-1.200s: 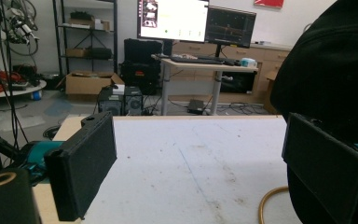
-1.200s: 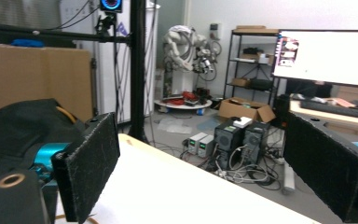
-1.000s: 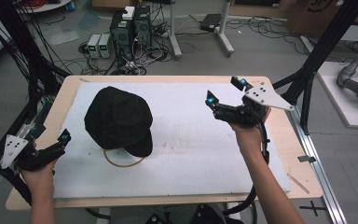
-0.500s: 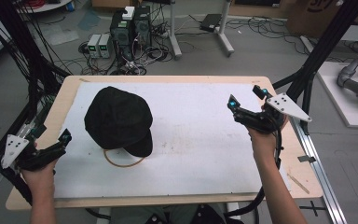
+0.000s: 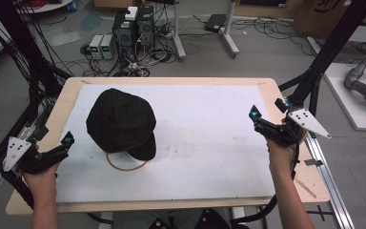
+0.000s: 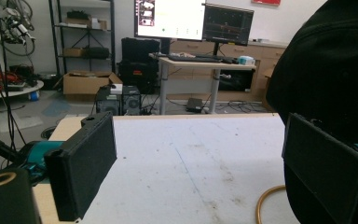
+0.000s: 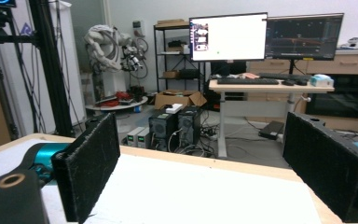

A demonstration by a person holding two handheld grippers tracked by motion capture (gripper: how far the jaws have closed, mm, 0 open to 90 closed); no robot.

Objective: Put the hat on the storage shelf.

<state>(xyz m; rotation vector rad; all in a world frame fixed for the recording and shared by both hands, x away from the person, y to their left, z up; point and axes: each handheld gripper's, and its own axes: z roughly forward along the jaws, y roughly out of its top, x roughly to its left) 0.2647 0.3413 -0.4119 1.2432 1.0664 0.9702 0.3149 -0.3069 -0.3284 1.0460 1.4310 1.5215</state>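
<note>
A black cap (image 5: 121, 121) lies on the white mat (image 5: 205, 143), left of centre, its brim towards the person. A tan ring (image 5: 124, 164) peeks out from under the brim. My left gripper (image 5: 57, 145) is held low at the mat's left edge, open, nothing between its jaws. In the left gripper view the cap (image 6: 331, 70) rises behind the right jaw, with the ring (image 6: 268, 203) just inside it. My right gripper (image 5: 267, 112) hovers open and empty over the table's right edge. Its jaws stand wide apart in the right gripper view.
The wooden table (image 5: 286, 157) frames the mat. Black frame posts (image 5: 331, 52) stand at both sides. Computer boxes (image 5: 133, 28) and cables lie on the floor beyond the far edge. A desk with monitors (image 7: 265, 37) stands farther back.
My right gripper has moved right and towards the person, from over the mat's right part to the table's right edge. The left gripper and the cap have stayed put.
</note>
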